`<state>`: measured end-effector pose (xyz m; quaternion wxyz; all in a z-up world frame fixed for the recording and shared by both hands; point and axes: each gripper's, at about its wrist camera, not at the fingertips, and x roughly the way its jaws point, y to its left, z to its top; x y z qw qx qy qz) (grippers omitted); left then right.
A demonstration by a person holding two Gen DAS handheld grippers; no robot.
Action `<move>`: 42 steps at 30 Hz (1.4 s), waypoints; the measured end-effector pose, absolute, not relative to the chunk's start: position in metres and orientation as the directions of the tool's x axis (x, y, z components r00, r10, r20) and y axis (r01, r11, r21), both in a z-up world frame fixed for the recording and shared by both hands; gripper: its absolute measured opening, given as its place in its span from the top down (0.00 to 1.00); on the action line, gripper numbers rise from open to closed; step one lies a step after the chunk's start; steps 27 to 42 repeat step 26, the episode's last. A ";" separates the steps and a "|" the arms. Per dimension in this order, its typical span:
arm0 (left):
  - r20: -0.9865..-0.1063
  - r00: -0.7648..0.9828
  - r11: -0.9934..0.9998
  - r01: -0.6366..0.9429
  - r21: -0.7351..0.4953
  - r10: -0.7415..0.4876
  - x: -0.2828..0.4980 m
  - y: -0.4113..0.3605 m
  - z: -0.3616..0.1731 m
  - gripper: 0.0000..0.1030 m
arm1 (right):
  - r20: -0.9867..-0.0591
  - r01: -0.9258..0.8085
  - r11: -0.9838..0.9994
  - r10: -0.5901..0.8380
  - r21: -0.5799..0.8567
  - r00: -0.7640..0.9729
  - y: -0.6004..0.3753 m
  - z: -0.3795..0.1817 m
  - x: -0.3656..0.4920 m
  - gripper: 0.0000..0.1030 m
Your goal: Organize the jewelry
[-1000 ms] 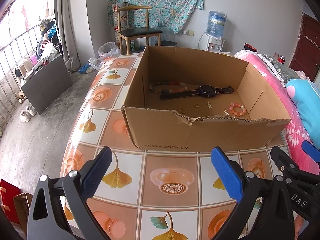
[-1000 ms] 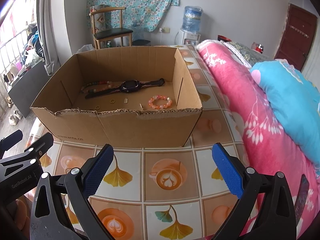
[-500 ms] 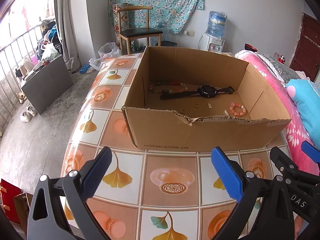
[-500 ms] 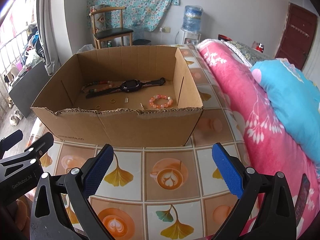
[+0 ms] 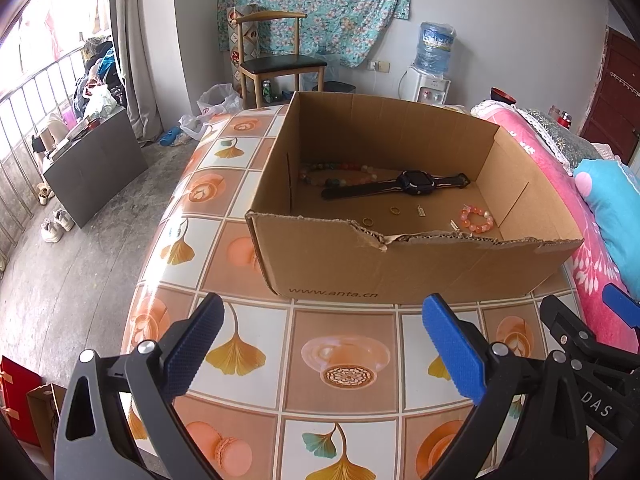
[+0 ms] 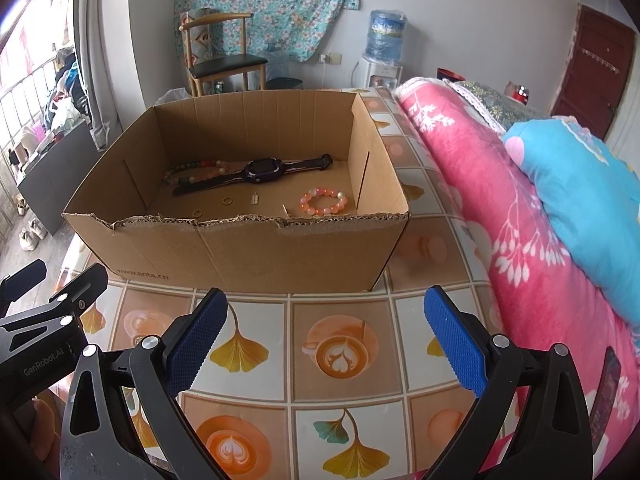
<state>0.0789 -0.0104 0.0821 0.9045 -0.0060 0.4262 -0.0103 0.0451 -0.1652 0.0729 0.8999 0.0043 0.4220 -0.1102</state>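
Both claws held spread, nothing gripped: left claw point(image 5: 320, 344) and right claw point(image 6: 326, 340) hovering over the tiled surface point(image 5: 344, 360), just short of the near wall of the cardboard box point(image 5: 360, 264).

All jewelry lying on the box floor. Black watch point(image 6: 264, 170) stretched flat toward the far wall, long axis running across the box, strap ends pointing to the side walls, the right-hand end angled slightly toward the far wall. Multicoloured bead strand point(image 6: 192, 172) beside the watch's left strap and touching it, in the far left part of the box. Pink bead bracelet point(image 6: 323, 201) closed in a loop near the right wall, well apart from the watch. Two small gold rings point(image 6: 227, 200) close behind the near wall, a tiny pendant-like piece point(image 6: 255, 198) between rings and bracelet; its type too small to tell.

Step in hand judged as the first reach into the box, nothing sorted yet. Best done by clearing the torn near rim from above, then descending straight down. For the watch, pads set across the strap, square to its long axis. For the rings, a careful flat pinch against the cardboard; slipping likely.
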 end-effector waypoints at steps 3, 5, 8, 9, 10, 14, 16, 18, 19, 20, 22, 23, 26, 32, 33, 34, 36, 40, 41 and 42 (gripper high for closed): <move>-0.771 0.636 1.000 0.014 -0.020 -0.024 0.079 -0.010 0.082 0.05 | -0.761 0.202 0.976 -0.194 -0.084 0.619 -0.166 0.073 0.045 0.08; -0.771 0.636 1.000 0.013 -0.020 -0.024 0.079 -0.010 0.082 0.05 | -0.761 0.200 0.976 -0.193 -0.085 0.619 -0.167 0.073 0.046 0.08; -0.770 0.637 1.000 0.009 -0.020 -0.021 0.078 -0.009 0.082 0.05 | -0.761 0.201 0.976 -0.193 -0.085 0.619 -0.167 0.073 0.045 0.08; -0.771 0.637 1.000 0.009 -0.020 -0.021 0.078 -0.009 0.082 0.05 | -0.761 0.201 0.976 -0.193 -0.084 0.619 -0.166 0.073 0.045 0.08; -0.771 0.637 1.000 0.008 -0.020 -0.020 0.078 -0.009 0.081 0.05 | -0.761 0.202 0.976 -0.194 -0.085 0.619 -0.167 0.073 0.046 0.08; -0.771 0.637 1.000 0.010 -0.020 -0.021 0.078 -0.009 0.082 0.05 | -0.761 0.202 0.976 -0.193 -0.083 0.619 -0.167 0.073 0.045 0.08; -0.770 0.638 1.000 0.008 -0.019 -0.019 0.078 -0.008 0.082 0.05 | -0.762 0.201 0.976 -0.191 -0.082 0.619 -0.166 0.072 0.045 0.08; -0.771 0.636 1.000 0.006 -0.021 -0.020 0.078 -0.008 0.081 0.05 | -0.762 0.201 0.976 -0.192 -0.083 0.619 -0.164 0.072 0.045 0.08; -0.771 0.637 1.000 0.005 -0.021 -0.020 0.078 -0.008 0.082 0.05 | -0.762 0.200 0.976 -0.190 -0.081 0.619 -0.166 0.072 0.045 0.08; -0.770 0.638 1.000 0.007 -0.019 -0.019 0.078 -0.009 0.082 0.05 | -0.762 0.201 0.976 -0.191 -0.081 0.619 -0.167 0.072 0.046 0.08; -0.771 0.637 1.000 0.007 -0.018 -0.019 0.078 -0.008 0.082 0.05 | -0.762 0.202 0.976 -0.192 -0.082 0.619 -0.165 0.072 0.045 0.08; -0.770 0.637 1.000 0.007 -0.018 -0.019 0.078 -0.009 0.082 0.05 | -0.763 0.200 0.976 -0.190 -0.082 0.618 -0.166 0.072 0.046 0.08; -0.770 0.637 1.000 0.008 -0.018 -0.019 0.078 -0.009 0.082 0.05 | -0.763 0.202 0.976 -0.189 -0.078 0.618 -0.165 0.072 0.045 0.08; -0.770 0.637 1.000 0.008 -0.018 -0.019 0.078 -0.009 0.082 0.05 | -0.763 0.202 0.976 -0.189 -0.078 0.618 -0.165 0.072 0.045 0.08; -0.770 0.637 1.000 0.008 -0.018 -0.019 0.078 -0.009 0.082 0.05 | -0.763 0.202 0.976 -0.189 -0.078 0.618 -0.165 0.072 0.045 0.08; -0.770 0.637 1.000 0.008 -0.018 -0.019 0.078 -0.009 0.082 0.05 | -0.763 0.202 0.976 -0.189 -0.078 0.618 -0.165 0.072 0.045 0.08; -0.770 0.637 1.000 0.008 -0.018 -0.019 0.078 -0.009 0.082 0.05 | -0.763 0.202 0.976 -0.189 -0.078 0.618 -0.165 0.072 0.045 0.08; -0.770 0.637 1.000 0.008 -0.018 -0.019 0.078 -0.009 0.082 0.05 | -0.763 0.202 0.976 -0.189 -0.078 0.618 -0.165 0.072 0.045 0.08; -0.770 0.637 1.000 0.008 -0.018 -0.019 0.078 -0.009 0.082 0.05 | -0.763 0.202 0.976 -0.189 -0.078 0.618 -0.165 0.072 0.045 0.08; -0.770 0.637 1.000 0.008 -0.018 -0.019 0.078 -0.009 0.082 0.05 | -0.763 0.202 0.976 -0.189 -0.078 0.618 -0.165 0.072 0.045 0.08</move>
